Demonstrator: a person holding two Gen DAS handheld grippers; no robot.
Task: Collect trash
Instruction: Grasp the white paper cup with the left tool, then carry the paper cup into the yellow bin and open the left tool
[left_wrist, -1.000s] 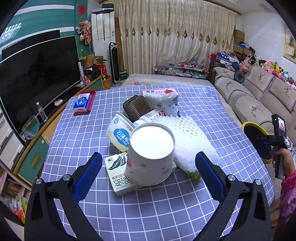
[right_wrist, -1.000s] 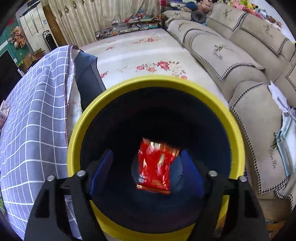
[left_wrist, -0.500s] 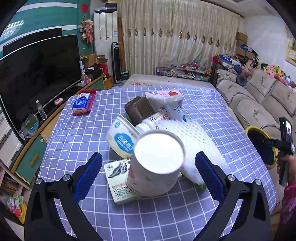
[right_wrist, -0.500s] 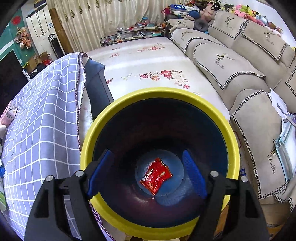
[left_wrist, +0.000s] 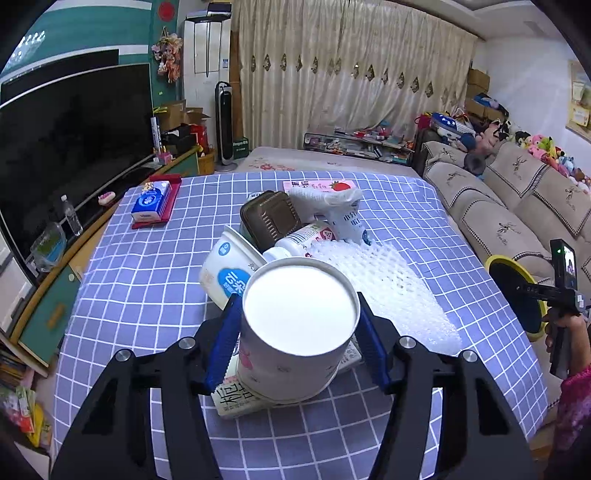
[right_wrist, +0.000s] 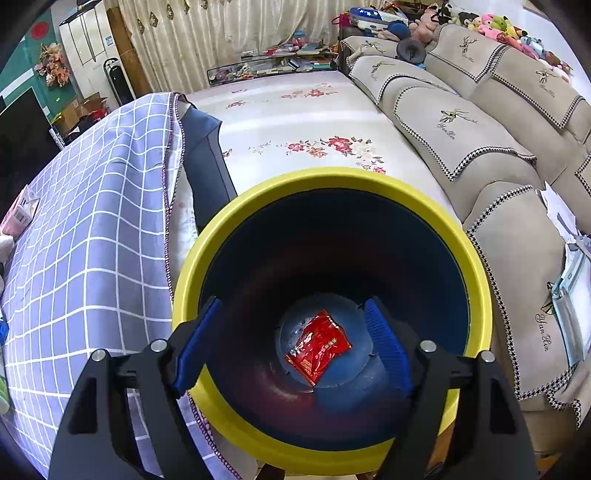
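A: Where is the left hand-held gripper (left_wrist: 300, 341)?
B: Near the front of the checked surface (left_wrist: 155, 273). Its blue pads press both sides of a white paper cup (left_wrist: 295, 332), which stands upside down, tilted, on a flat carton (left_wrist: 236, 397).

A: What lies behind the cup?
B: A heap of trash: a white tub with a blue label (left_wrist: 231, 271) on its side to the left, a brown tray (left_wrist: 269, 218), a small white bottle (left_wrist: 299, 242), a white pouch (left_wrist: 340, 212), and white foam netting (left_wrist: 384, 288) spreading to the right. A blue tissue pack (left_wrist: 151, 201) sits well apart at the far left.

A: And the right hand-held gripper (right_wrist: 291, 347)?
B: It hangs over a yellow-rimmed bin (right_wrist: 258, 206) just off the right edge of the surface, fingers spread wide and holding nothing. A red wrapper (right_wrist: 317, 347) lies flat on the bin's dark blue bottom.
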